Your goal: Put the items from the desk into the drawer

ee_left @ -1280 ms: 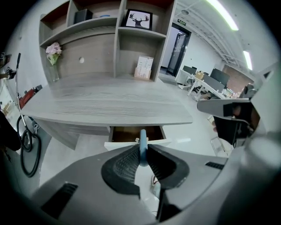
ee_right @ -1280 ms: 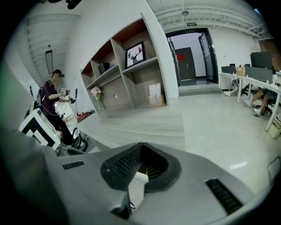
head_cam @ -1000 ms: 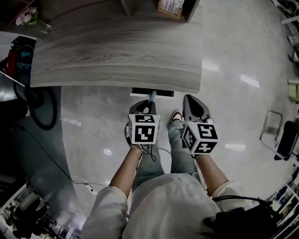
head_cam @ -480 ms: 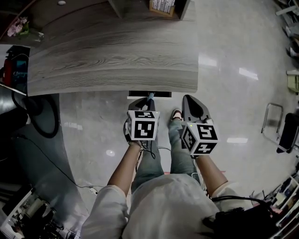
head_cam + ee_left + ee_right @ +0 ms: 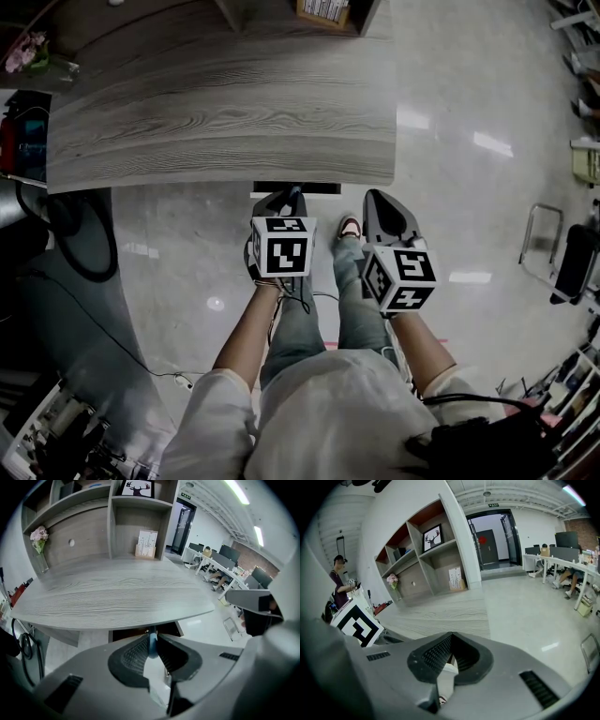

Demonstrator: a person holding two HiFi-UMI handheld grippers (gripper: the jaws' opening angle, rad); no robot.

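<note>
Floor [image 5: 487,94]: pale, glossy, with bright reflections of the ceiling lights; spread under and around everything else.

Counter [image 5: 216,112]: broad grey wood-grain slab with a rounded right front corner, just ahead of both tools.

Shelving [image 5: 112,522]: grey wood-grain cubbies rising from the back of the counter; framed deer picture [image 5: 138,488] in an upper cubby, small box of white cards [image 5: 147,544] standing at the base.

Person [image 5: 328,412]: seen from above, pale sleeves, blue jeans, one tool in each hand.

Black cable loop [image 5: 80,225]: on the floor left of the counter.

Right hand-held gripper [image 5: 375,197]: grey, with a black-and-white marker cube [image 5: 401,277]; tilted down toward the floor just short of the counter's front edge; jaw tips pressed together, nothing between them.

Left hand-held gripper [image 5: 289,197]: same build, just beside the right one; aimed steeply down at the counter's front edge; ribbed pads clamped on a slim blue stick-like item.

Dark drawer slot [image 5: 296,187]: narrow rectangle under the counter's front edge, directly ahead of the left tool.

Pink flowers in a clear vase [image 5: 39,536]: at the counter's far left, against the shelving.

Slim blue stick-like item [image 5: 152,645]: upright between the left pads, its end poking out toward the drawer slot; kind too small to tell.
</note>
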